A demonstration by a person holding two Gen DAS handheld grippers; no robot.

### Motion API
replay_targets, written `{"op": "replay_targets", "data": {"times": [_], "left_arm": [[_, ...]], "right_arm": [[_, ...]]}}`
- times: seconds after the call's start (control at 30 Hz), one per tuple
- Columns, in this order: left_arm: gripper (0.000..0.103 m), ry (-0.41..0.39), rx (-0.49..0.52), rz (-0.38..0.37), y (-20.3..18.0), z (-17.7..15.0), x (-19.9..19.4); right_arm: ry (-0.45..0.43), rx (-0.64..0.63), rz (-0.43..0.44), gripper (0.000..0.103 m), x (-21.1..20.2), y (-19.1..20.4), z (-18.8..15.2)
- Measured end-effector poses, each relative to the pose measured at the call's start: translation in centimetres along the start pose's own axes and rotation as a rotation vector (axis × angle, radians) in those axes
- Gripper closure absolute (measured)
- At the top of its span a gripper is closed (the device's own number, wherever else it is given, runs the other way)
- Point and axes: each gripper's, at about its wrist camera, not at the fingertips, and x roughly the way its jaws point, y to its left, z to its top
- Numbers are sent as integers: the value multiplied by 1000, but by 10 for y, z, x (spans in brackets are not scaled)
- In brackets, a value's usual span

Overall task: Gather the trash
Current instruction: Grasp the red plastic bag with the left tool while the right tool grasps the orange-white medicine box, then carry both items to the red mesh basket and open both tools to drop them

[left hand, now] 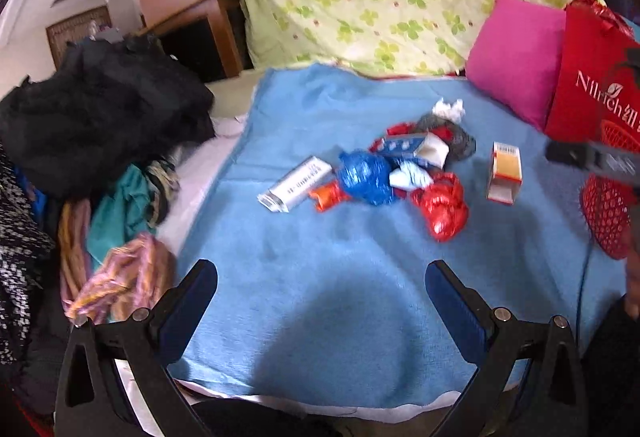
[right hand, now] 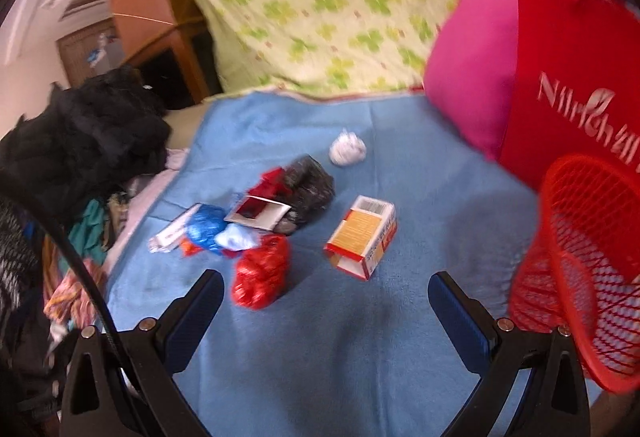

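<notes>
Your left tongs (left hand: 320,273) stand wide apart with nothing between them, hanging over bare blue blanket (left hand: 320,317). Your right tongs (right hand: 326,283) are just as wide and just as empty.

Ahead of your left tongs, well beyond the tips, the trash lies in a loose heap on the blanket. A crumpled blue plastic bag (left hand: 366,177) sits in the middle of it. Touching its left side is a small orange scrap (left hand: 326,197), and past that a white-and-grey tube box (left hand: 294,183) lies angled. To the right of the blue bag is a red plastic wad (left hand: 444,209), the piece of the heap closest to your right-hand finger. Behind these sit a blue-and-white carton (left hand: 412,149), a grey-black bag (left hand: 456,137) and, farthest off, a ball of white tissue (left hand: 450,109). An orange-and-white carton (left hand: 506,173) stands apart from the heap, off to the right.

From your right tongs, the red wad (right hand: 262,275) lies just ahead of the left finger tip, and the orange-and-white carton (right hand: 362,237) lies ahead, roughly between the two fingers, its open end toward you. The tissue ball (right hand: 347,153) is far beyond it. A red mesh basket (right hand: 588,277) tilts close beside your right finger, with a red printed bag (right hand: 568,85) and a pink cushion (right hand: 468,81) behind it. A pile of dark clothes (left hand: 100,109) lies far left.
</notes>
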Motion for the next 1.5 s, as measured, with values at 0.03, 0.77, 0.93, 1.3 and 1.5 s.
{"op": "replay_targets", "data": {"times": [0.03, 0.77, 0.93, 1.3, 1.5], "left_arm": [[0, 14, -4, -17, -1, 0, 7], [32, 238, -74, -421, -85, 52, 157], [56, 298, -132, -517, -89, 45, 171], [61, 186, -99, -584, -101, 37, 105], [61, 54, -21, -611, -121, 69, 45]], "right_arm": [[28, 16, -10, 0, 15, -5, 3], [359, 223, 12, 39, 171, -61, 22], [322, 200, 16, 42, 165, -60, 21], [23, 97, 144, 44, 83, -49, 44], [-200, 63, 180, 44, 12, -65, 52]]}}
